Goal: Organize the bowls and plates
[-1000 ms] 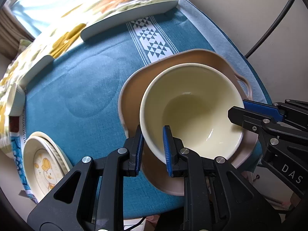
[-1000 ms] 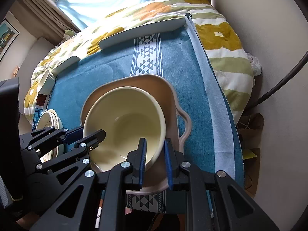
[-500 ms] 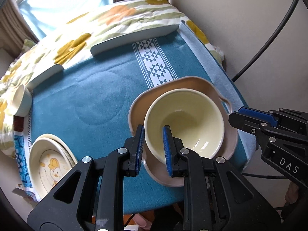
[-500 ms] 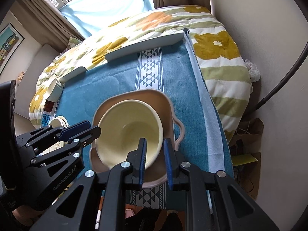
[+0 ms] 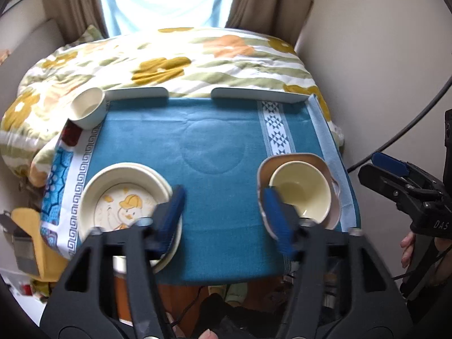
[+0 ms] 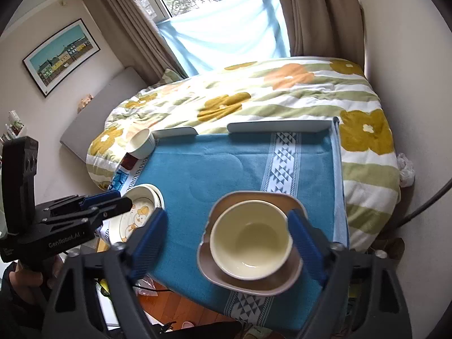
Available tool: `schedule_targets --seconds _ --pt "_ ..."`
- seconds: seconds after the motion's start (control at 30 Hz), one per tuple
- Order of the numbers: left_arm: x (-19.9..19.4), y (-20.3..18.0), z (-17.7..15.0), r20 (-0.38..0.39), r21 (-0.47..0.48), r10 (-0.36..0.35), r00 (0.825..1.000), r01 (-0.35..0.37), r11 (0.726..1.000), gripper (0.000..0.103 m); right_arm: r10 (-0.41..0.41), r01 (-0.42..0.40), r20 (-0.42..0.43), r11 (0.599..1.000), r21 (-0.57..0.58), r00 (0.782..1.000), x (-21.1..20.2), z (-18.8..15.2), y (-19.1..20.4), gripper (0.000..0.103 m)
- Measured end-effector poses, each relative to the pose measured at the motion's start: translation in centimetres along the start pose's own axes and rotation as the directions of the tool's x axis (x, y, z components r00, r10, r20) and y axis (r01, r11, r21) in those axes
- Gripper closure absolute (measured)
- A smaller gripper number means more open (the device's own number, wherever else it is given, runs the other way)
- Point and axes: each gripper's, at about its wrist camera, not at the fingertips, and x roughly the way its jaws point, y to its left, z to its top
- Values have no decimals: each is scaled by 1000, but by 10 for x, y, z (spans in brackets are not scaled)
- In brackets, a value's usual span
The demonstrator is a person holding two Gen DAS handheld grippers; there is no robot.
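A cream bowl (image 5: 301, 195) (image 6: 251, 240) rests inside a brown handled plate (image 5: 325, 166) (image 6: 254, 285) at the near right of the blue-clothed table (image 5: 214, 141). A stack of cream plates with a cartoon duck (image 5: 124, 197) (image 6: 141, 214) lies at the near left. A small white bowl (image 5: 86, 107) (image 6: 141, 144) sits at the far left corner. My left gripper (image 5: 223, 206) (image 6: 107, 203) hovers high over the near edge, its jaws opening with nothing between them. My right gripper (image 6: 226, 226) (image 5: 395, 175) hangs above the cream bowl, its jaws opening and touching nothing.
White rails (image 5: 254, 94) line the table's far edge, with a floral duvet (image 5: 183, 56) behind. A wall (image 5: 381, 56) and a dark cable (image 5: 409, 130) stand close on the right. A hand (image 5: 406, 250) holds the right gripper's handle.
Both grippers have risen and drawn back from the cream bowl's rim, and their shut jaws have spread wide. The bowl stays in the brown plate.
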Motion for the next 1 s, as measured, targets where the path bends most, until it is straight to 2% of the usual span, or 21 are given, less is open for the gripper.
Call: schedule_targets --seconds 0.03,0.07,0.2,0.33,0.47,0.63,0.7,0.77,0.87,1.0 --pt "-7 8 -5 29 -26 18 999 -18 1000 0 14 -14 0 1000 -5 1000 3 1 3 13" --pt "-14 16 -9 54 -54 33 998 -30 998 0 22 -22 2 1000 -12 1000 7 2 7 13" --pt "-31 52 -15 77 -142 83 994 -71 987 0 54 -53 15 997 -57 998 18 13 28 13" --pt "-52 93 -9 145 -223 128 981 -94 970 0 77 -66 66 985 -158 995 25 37 63 13" --pt "-62 134 8 189 -277 177 966 -121 953 0 72 -62 25 959 -278 997 45 68 103 13" --pt "-57 197 32 222 -371 206 953 -113 922 0 95 -82 38 961 -266 995 83 112 144 13" --pt "-47 222 44 207 -400 220 953 -123 908 0 93 -80 40 961 -265 995 105 129 162 13" --pt "-32 247 57 186 -416 220 958 -126 901 0 79 -74 6 961 -266 997 136 145 180 13" --pt "-2 284 77 156 -439 179 971 -94 893 0 106 -118 -65 966 -232 992 191 164 198 13" --pt "51 329 96 110 -488 92 990 -27 872 3 100 -130 -162 974 -187 982 271 174 212 13"
